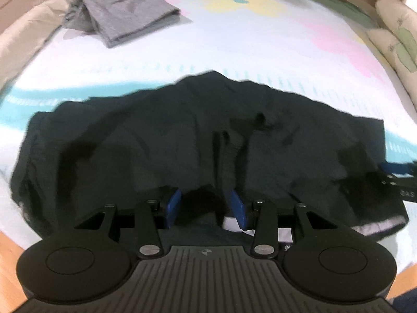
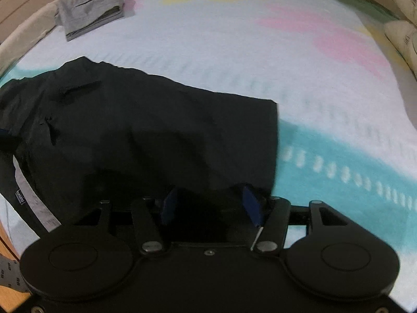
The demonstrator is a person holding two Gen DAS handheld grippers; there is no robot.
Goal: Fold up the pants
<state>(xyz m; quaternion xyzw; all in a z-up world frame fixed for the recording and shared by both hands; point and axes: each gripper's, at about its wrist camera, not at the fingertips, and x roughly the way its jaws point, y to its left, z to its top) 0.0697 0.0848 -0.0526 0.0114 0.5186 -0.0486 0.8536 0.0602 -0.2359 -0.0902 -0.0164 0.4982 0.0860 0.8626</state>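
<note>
Both the left gripper (image 1: 206,206) and right gripper (image 2: 212,206) stand wide over the black pants (image 1: 182,135); closing may catch one layer only, spoiling the fold.

bedsheet (image 1: 260,52): white w/ teal, pink + yellow shapes
grey garment (image 1: 122,17): folded, far left corner of the bed
pillows (image 1: 398,34): pale, stacked along right edge

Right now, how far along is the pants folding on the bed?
One pair looks done: the grey pants lie folded at the far corner of the bed sheet. The black pants are in hand, folded over but rumpled, with the left gripper and right gripper open at their near edge. Final folds remain.
</note>
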